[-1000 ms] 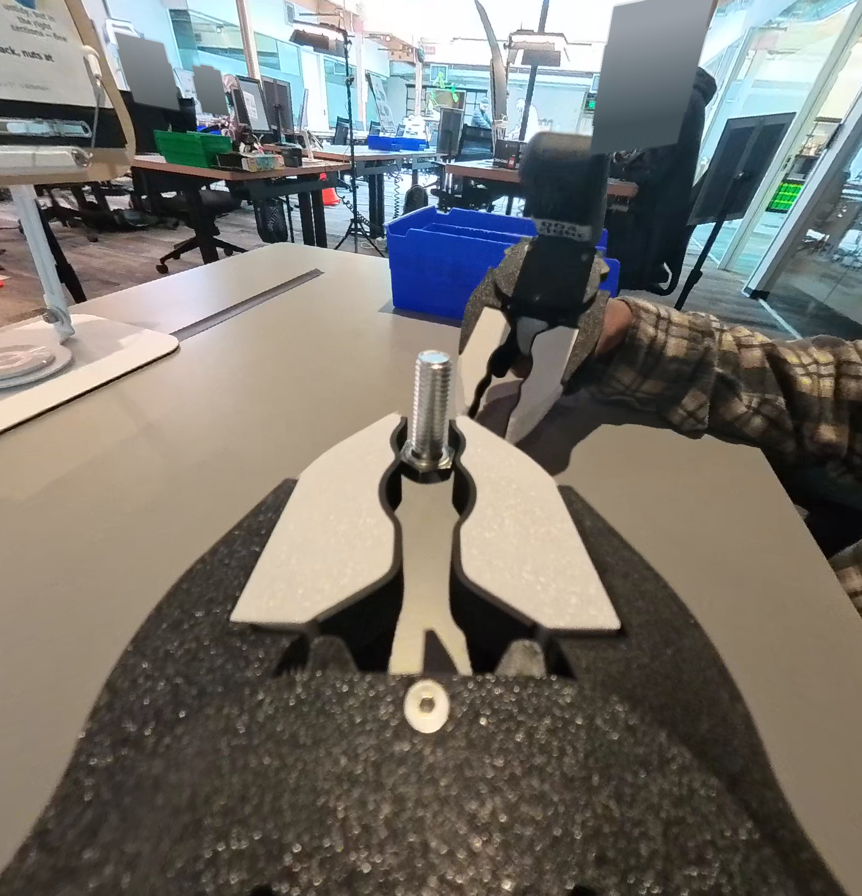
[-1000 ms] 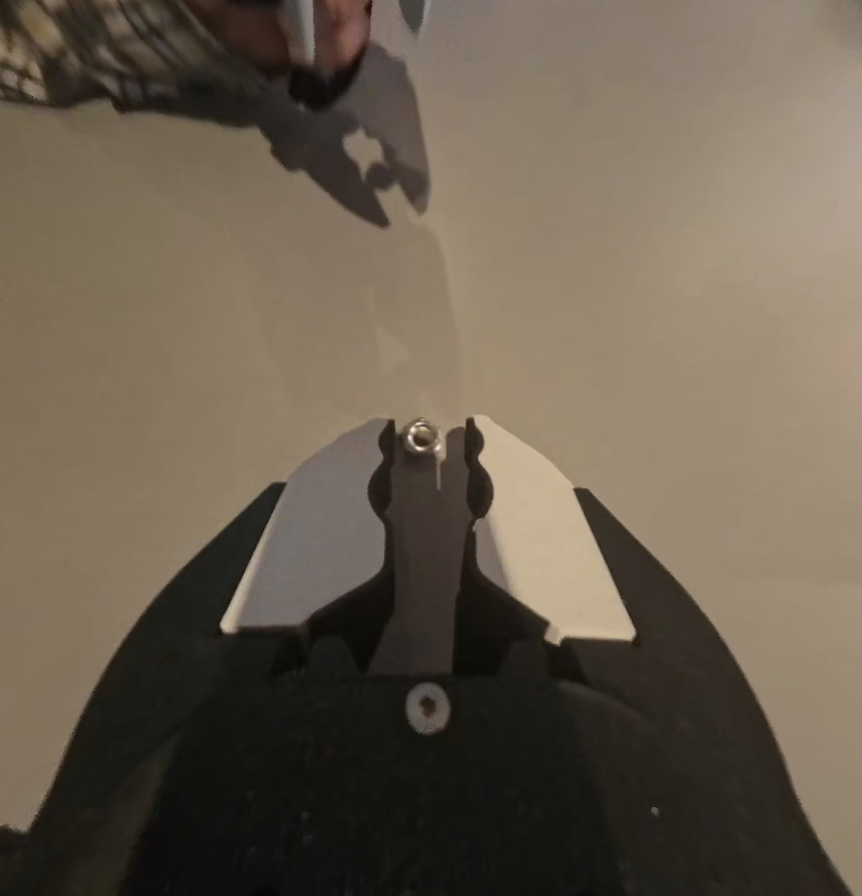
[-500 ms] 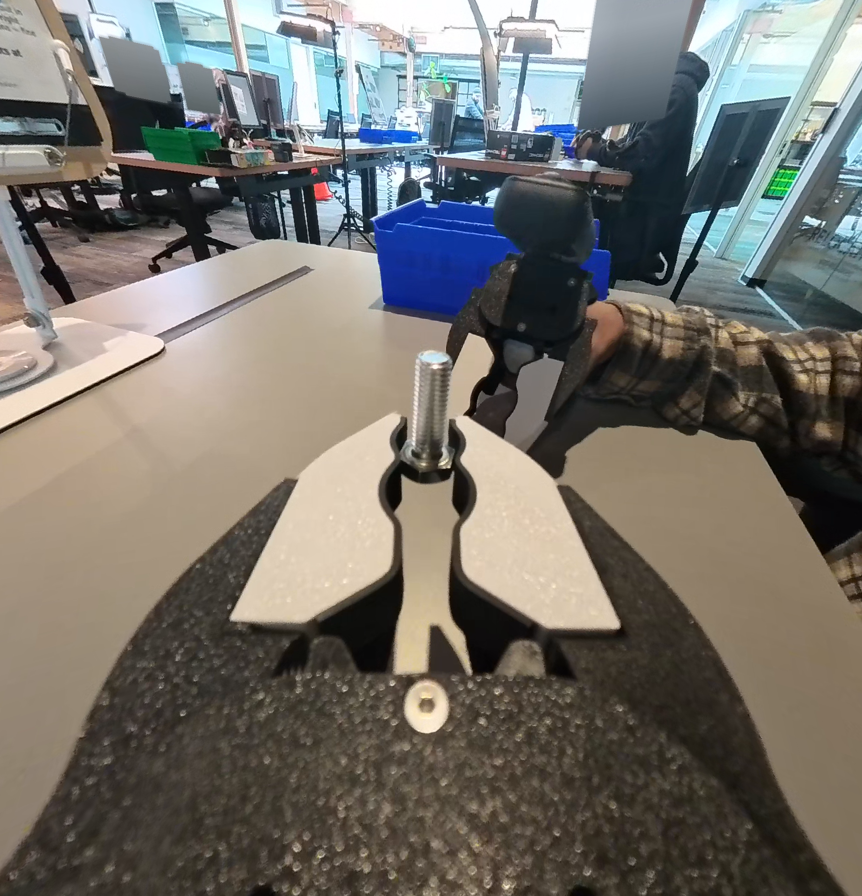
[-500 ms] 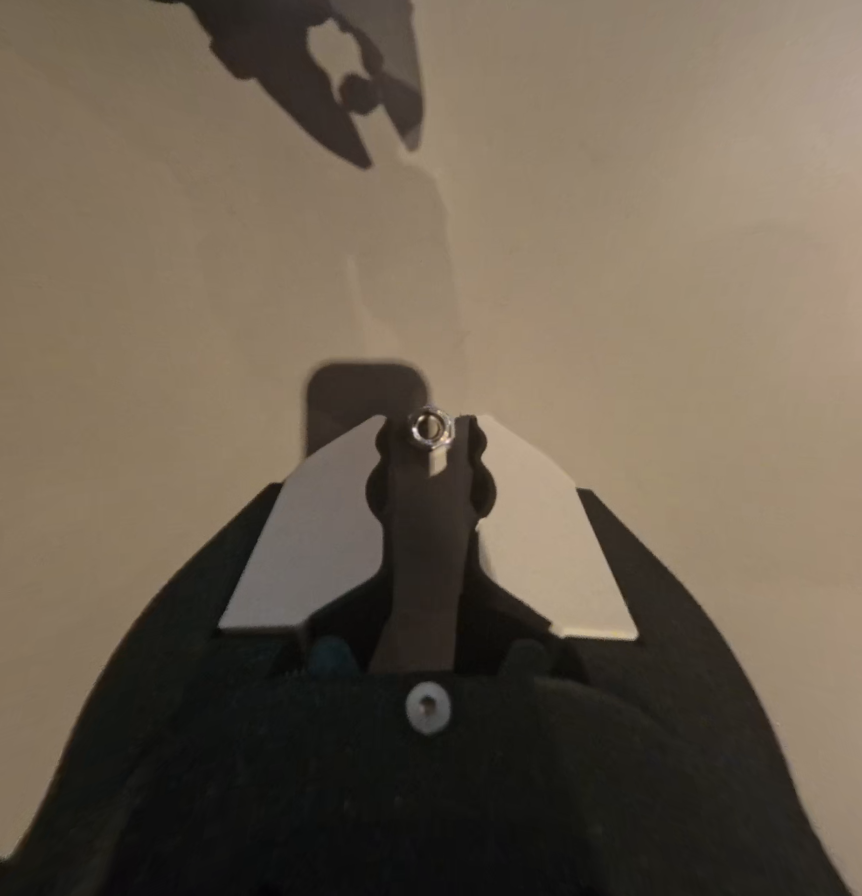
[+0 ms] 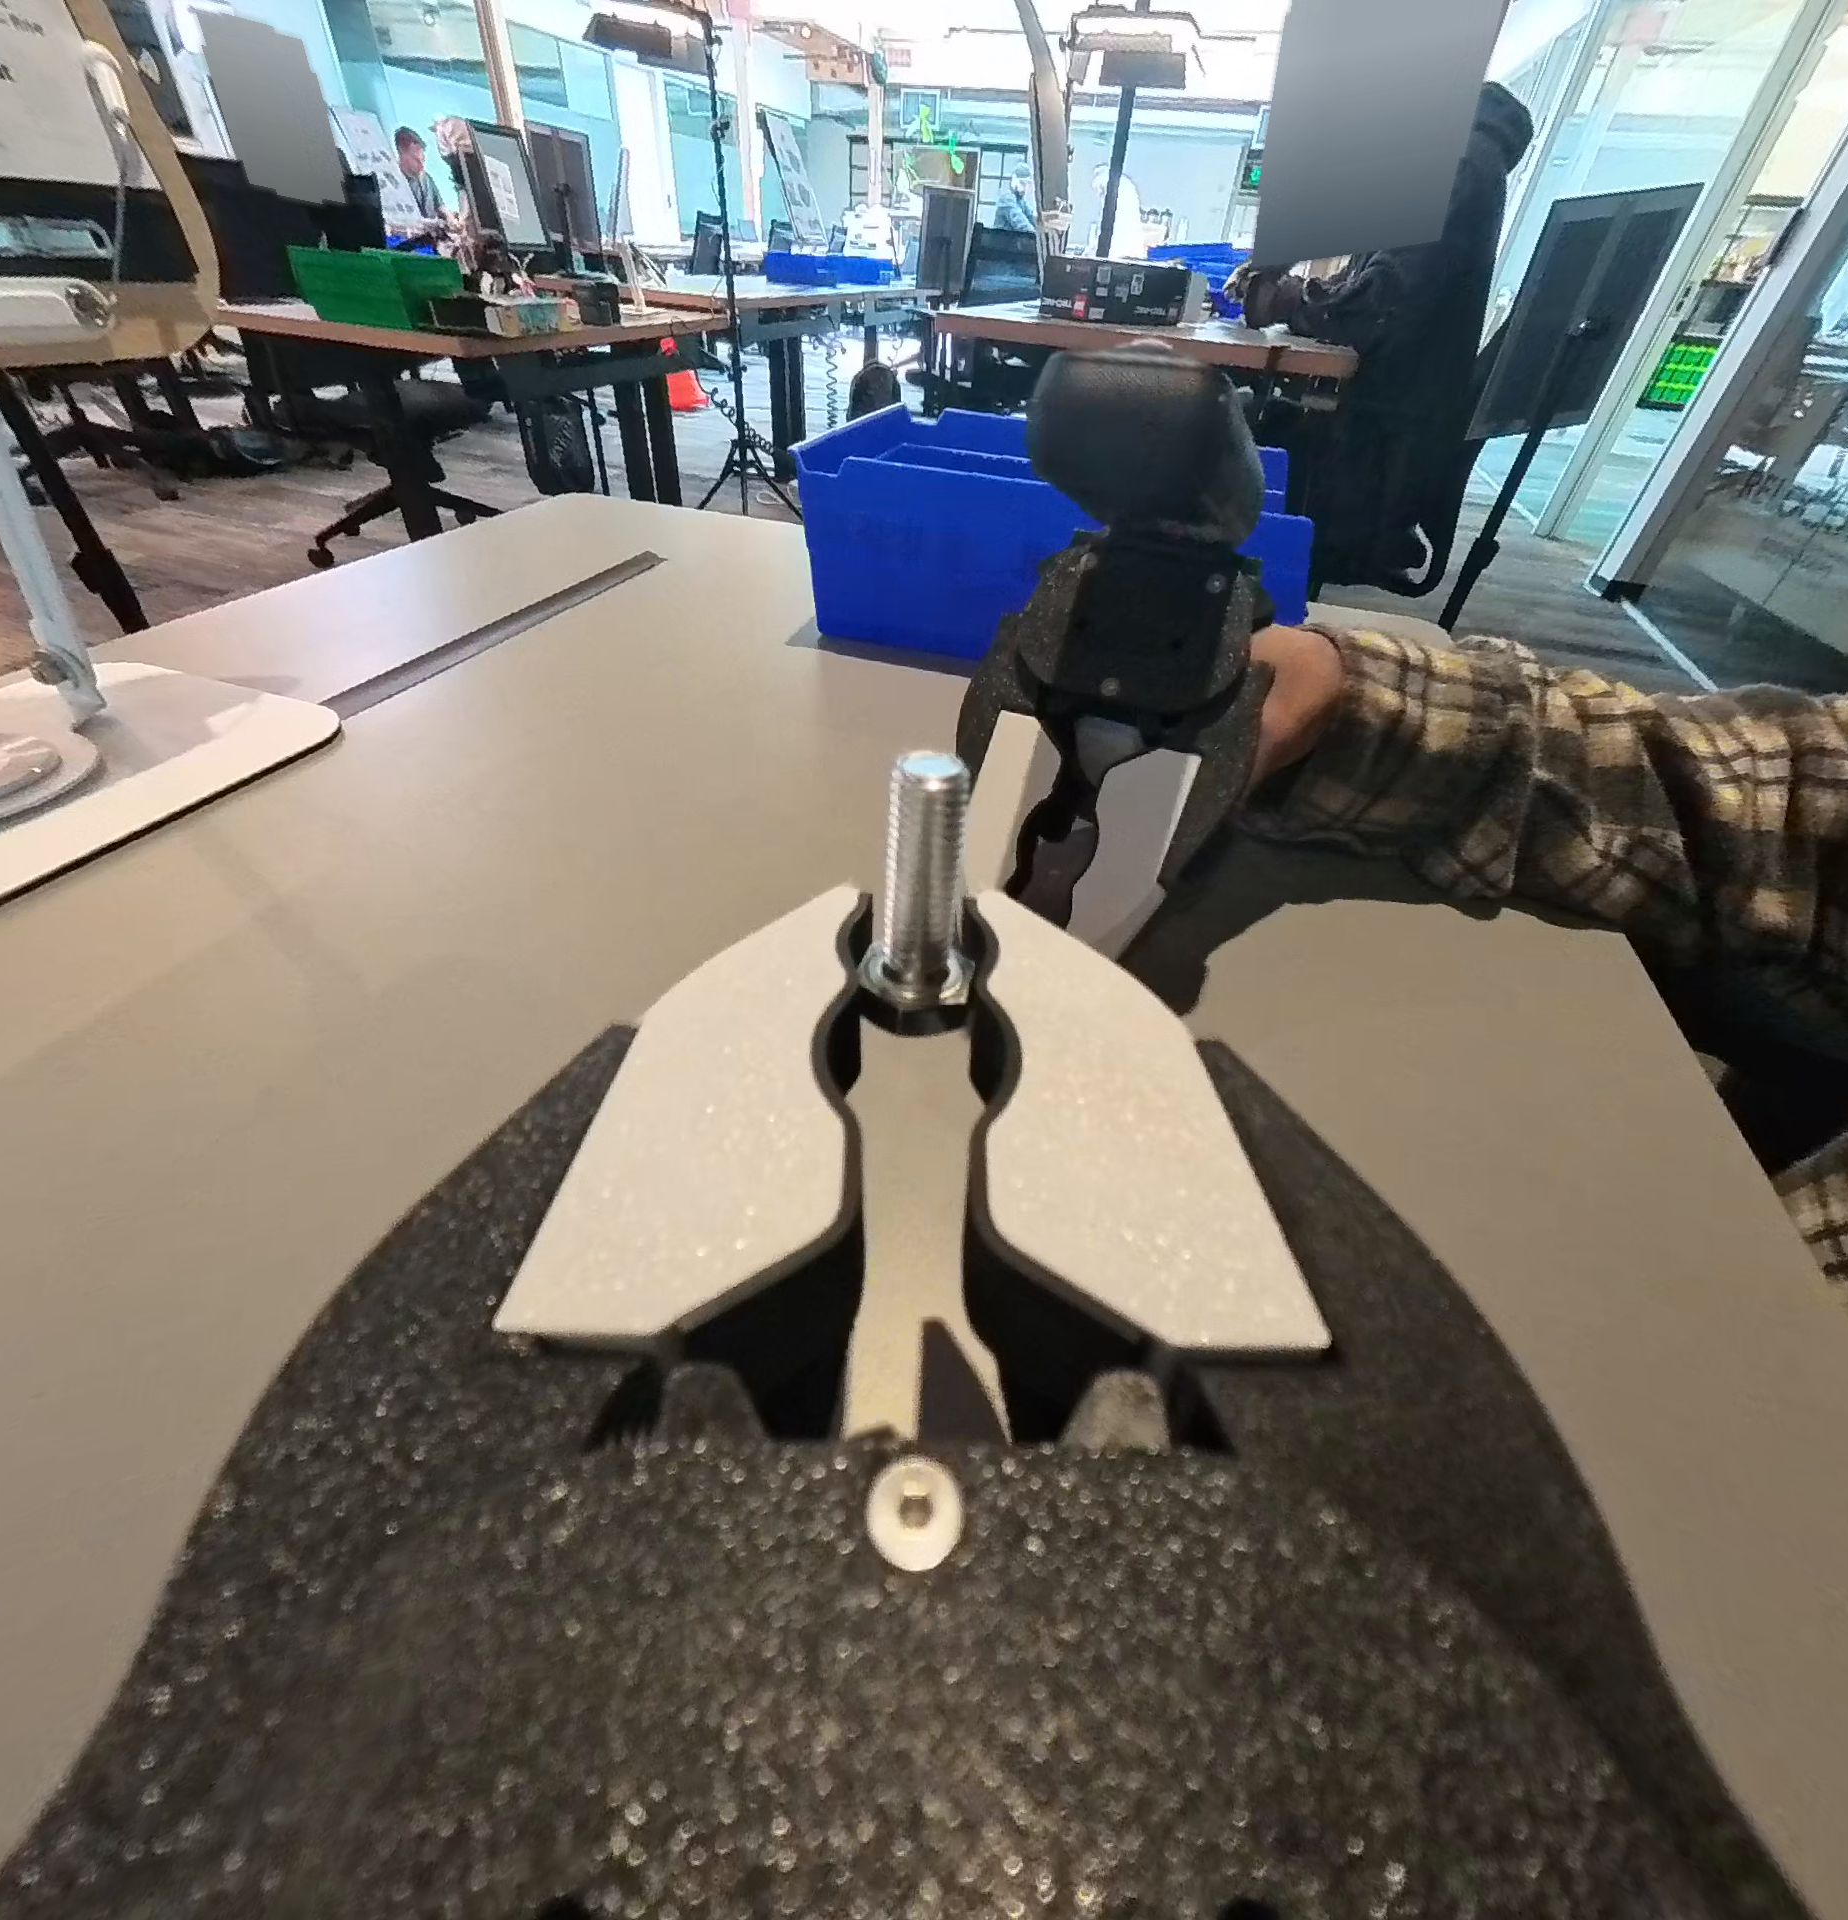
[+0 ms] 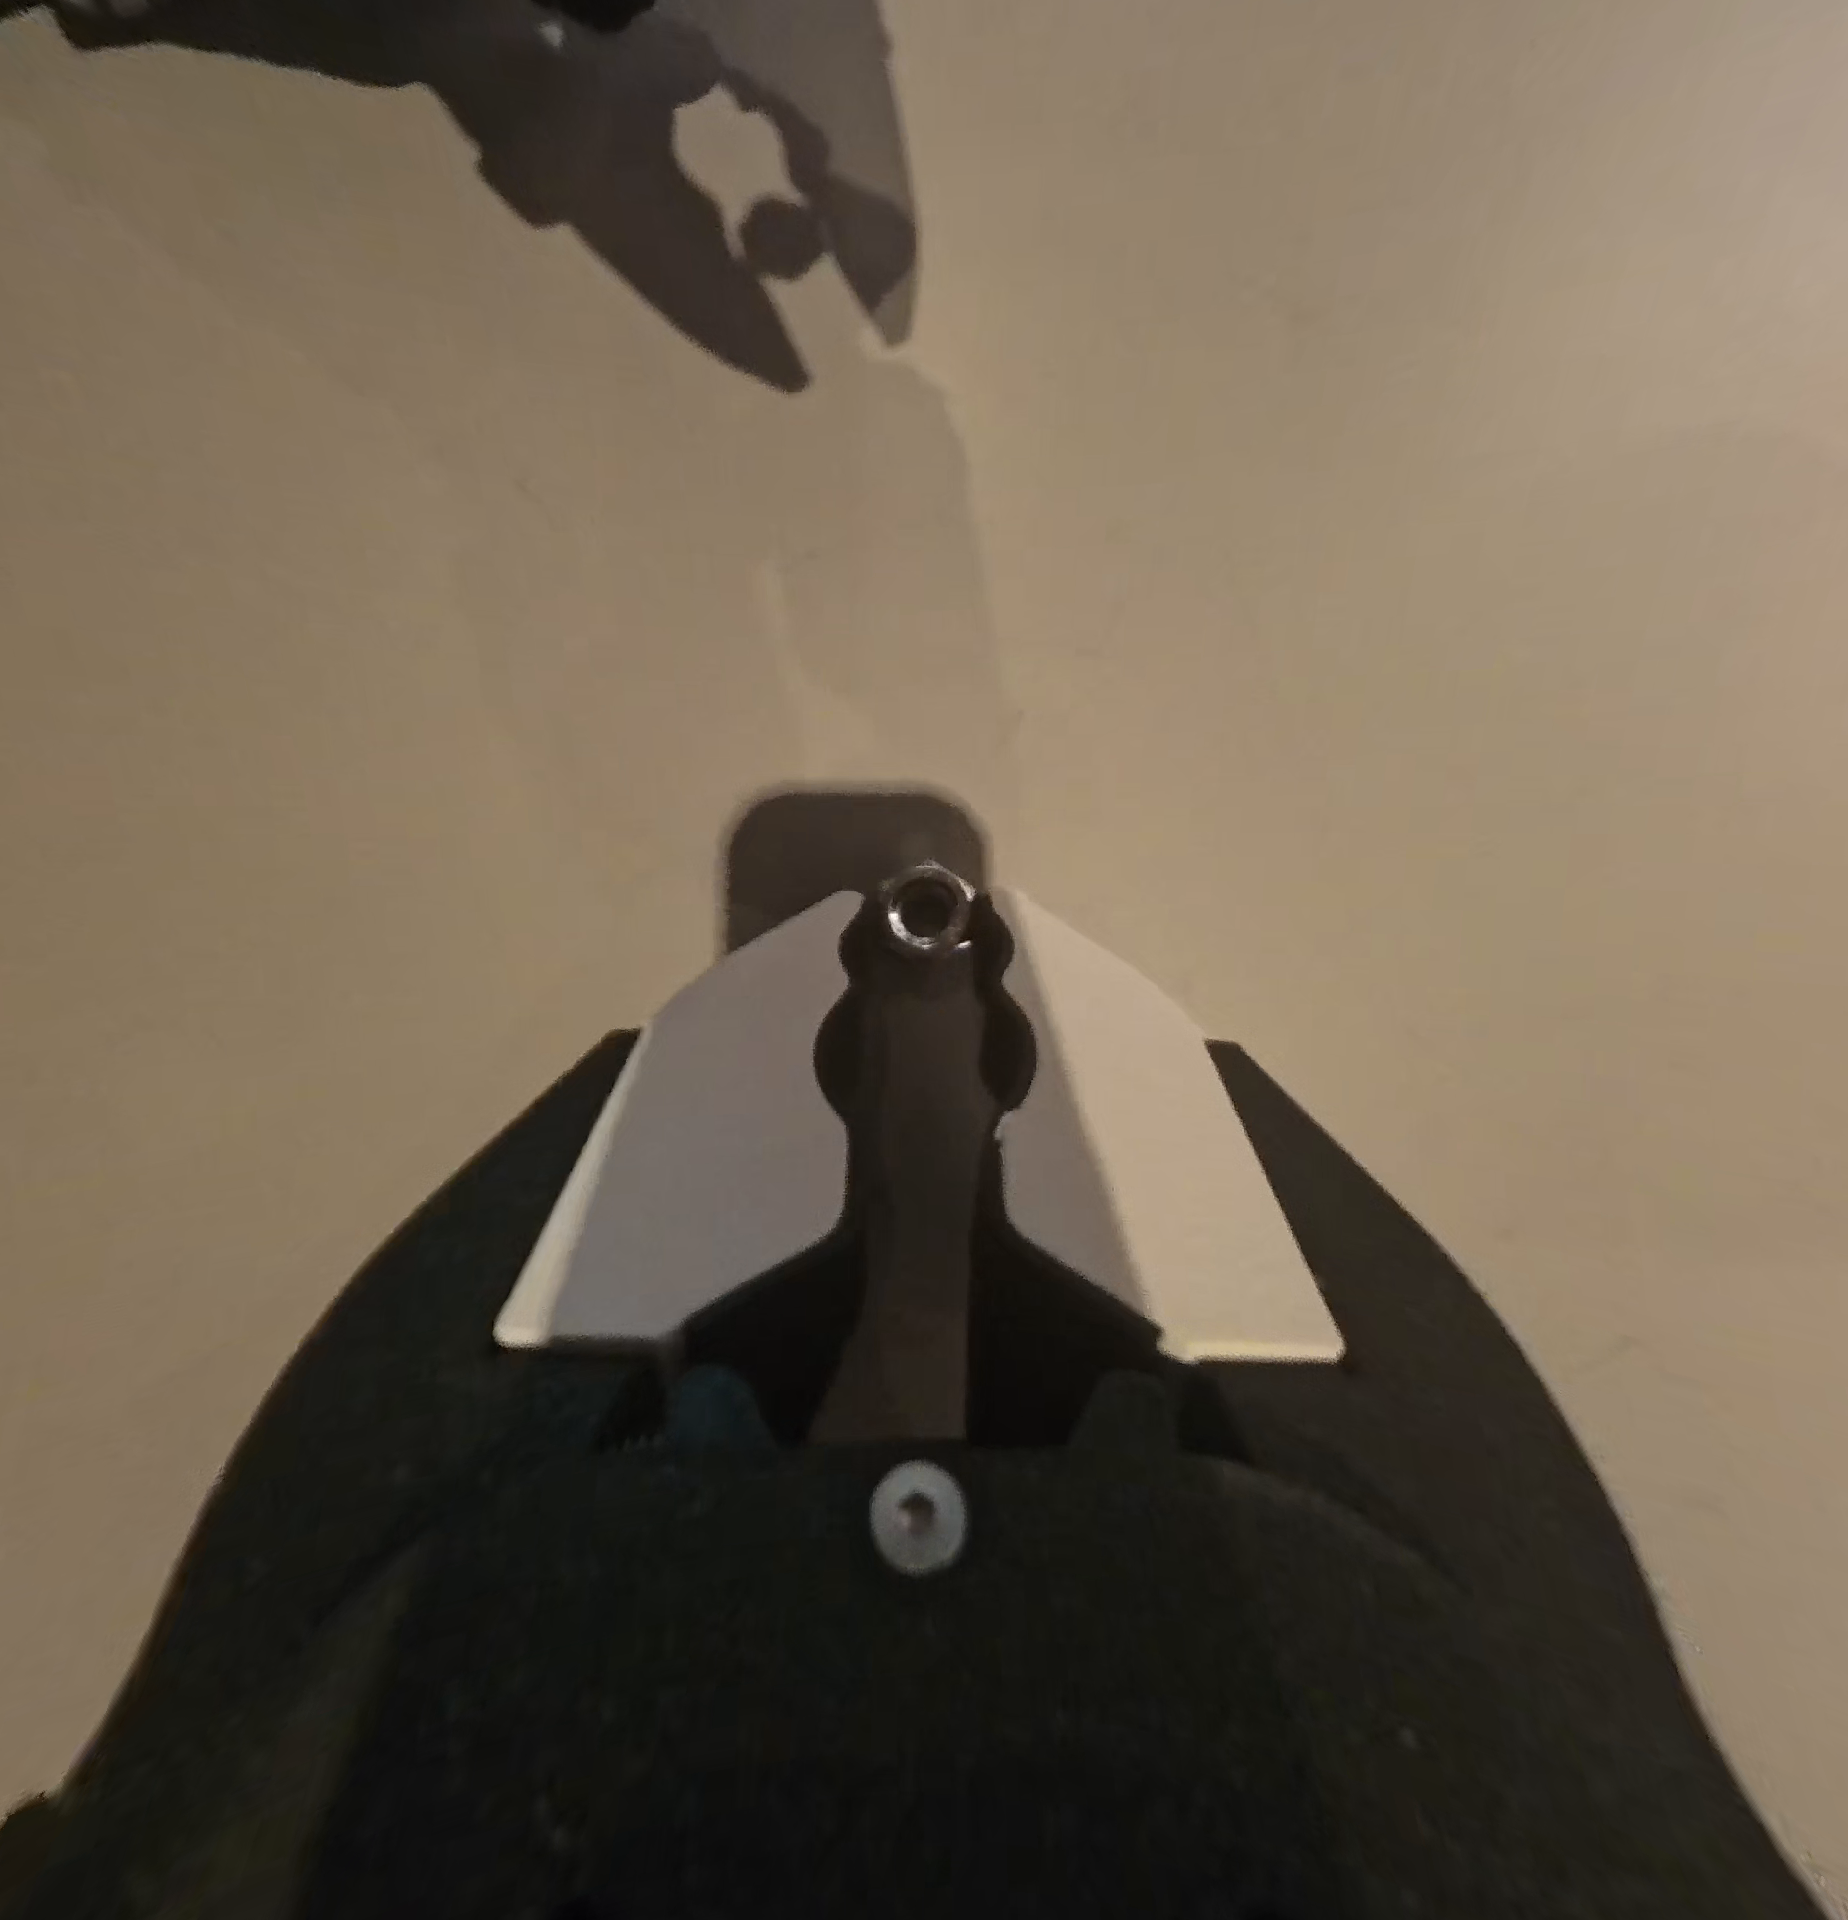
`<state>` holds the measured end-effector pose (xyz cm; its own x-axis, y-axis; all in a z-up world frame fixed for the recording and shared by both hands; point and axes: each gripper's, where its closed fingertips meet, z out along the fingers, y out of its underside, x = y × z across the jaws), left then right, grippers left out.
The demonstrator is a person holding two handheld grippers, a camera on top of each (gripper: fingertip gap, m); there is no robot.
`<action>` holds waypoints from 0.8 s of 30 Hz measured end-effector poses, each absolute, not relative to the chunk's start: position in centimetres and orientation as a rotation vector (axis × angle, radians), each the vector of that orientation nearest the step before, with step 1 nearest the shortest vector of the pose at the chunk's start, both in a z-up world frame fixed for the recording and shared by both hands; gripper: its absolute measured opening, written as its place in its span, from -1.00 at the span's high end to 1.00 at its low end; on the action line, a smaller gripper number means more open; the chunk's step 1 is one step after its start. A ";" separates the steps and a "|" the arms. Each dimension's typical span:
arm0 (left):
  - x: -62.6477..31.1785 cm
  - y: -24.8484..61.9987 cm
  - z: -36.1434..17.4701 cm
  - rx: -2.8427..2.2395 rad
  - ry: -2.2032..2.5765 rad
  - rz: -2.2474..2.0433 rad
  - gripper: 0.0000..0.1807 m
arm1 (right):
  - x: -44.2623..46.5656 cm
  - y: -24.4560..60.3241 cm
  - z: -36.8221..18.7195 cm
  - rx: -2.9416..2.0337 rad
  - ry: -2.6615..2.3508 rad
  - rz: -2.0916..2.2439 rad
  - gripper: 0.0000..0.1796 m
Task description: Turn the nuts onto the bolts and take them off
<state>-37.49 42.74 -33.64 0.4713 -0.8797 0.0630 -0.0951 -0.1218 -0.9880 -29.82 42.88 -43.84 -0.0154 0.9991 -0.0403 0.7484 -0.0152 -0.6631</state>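
Observation:
My left gripper (image 5: 915,966) is shut on the head of a silver bolt (image 5: 925,862), which stands upright with its threaded shaft pointing up. My right gripper (image 6: 928,925) is shut on a small silver nut (image 6: 925,923), held at the fingertips with its hole facing the camera. The right gripper also shows in the left wrist view (image 5: 1096,883), just behind and to the right of the bolt, pointing down at the grey table (image 5: 380,987). The nut is not visible in the left wrist view.
A blue bin (image 5: 930,551) stands at the table's far edge behind the right gripper. A white lamp base (image 5: 120,748) sits at the left. A plaid sleeve (image 5: 1574,810) reaches in from the right. Desks and people fill the room behind. Some 12 cm of space lies between my two pairs of fingers.
The right gripper has dropped lower and tilted, its tips now close behind the bolt. In the right wrist view the nut has turned to face the camera. The left gripper and bolt held still.

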 end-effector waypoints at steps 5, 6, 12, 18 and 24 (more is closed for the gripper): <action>-37.4 42.7 -33.7 -1.557 0.885 -0.837 0.83 | -29.9 42.9 -43.9 -1.831 -1.804 0.723 0.81; -37.4 42.7 -33.7 -1.557 0.884 -0.836 0.83 | -30.0 43.0 -43.9 -1.828 -1.802 0.720 0.81; -37.4 42.6 -33.7 -1.557 0.884 -0.841 0.83 | -30.2 43.3 -43.8 -1.826 -1.790 0.683 0.81; -37.2 42.6 -34.1 -1.570 0.897 -0.844 0.83 | -30.8 43.5 -42.8 -1.785 -1.741 0.696 0.82; -36.7 42.3 -34.4 -1.575 0.919 -0.845 0.83 | -31.6 43.4 -41.4 -1.742 -1.675 0.770 0.81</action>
